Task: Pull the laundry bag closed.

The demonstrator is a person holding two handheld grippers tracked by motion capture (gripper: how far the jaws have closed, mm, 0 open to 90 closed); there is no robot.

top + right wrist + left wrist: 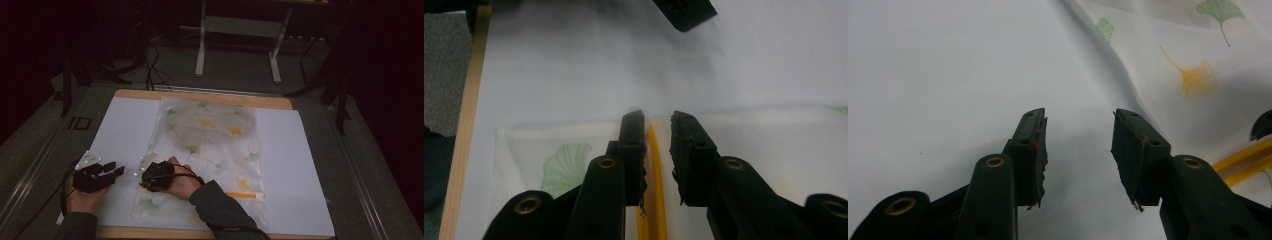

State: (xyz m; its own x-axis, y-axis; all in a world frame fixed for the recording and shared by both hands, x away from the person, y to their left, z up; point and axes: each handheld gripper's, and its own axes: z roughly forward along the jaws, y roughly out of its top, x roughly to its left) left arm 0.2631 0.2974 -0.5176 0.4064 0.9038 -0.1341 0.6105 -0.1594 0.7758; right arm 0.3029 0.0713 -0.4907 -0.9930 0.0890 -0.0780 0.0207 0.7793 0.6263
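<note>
A: Setting: dim room, grey carpet, a white-legged stand at the back. Table [300, 165] with a wooden edge and a white top.

B: Item one?

A: Sheer printed cloth [210, 150], ginkgo-leaf pattern in green and yellow, spread flat down the middle of the table, near end toward the person. A yellow strip [653, 150] runs across it near that end.

B: Item two, the tools.

A: Left gripper [116, 170], resting on bare table just beside the cloth's left edge, jaws wide apart, nothing between them. Right gripper [146, 184], arm crossed over the cloth to its near left part, jaws narrowly parted and straddling the yellow strip; the pads do not look pressed on it.

B: Step in hand, by your reading?

A: Taking hold of the cloth at that strip, probably. To do it well: lower the jaws until both pads bracket strip and fabric together, close squarely, and lift slowly so the thin cloth does not slide out or bunch.

B: Differences between views?

A: The right gripper view shows the strip lying in the gap, which the high view hides under the hand. The high view alone gives the cloth's whole spread. The left gripper view [1078, 150] shows the cloth's rippled edge close up.
</note>
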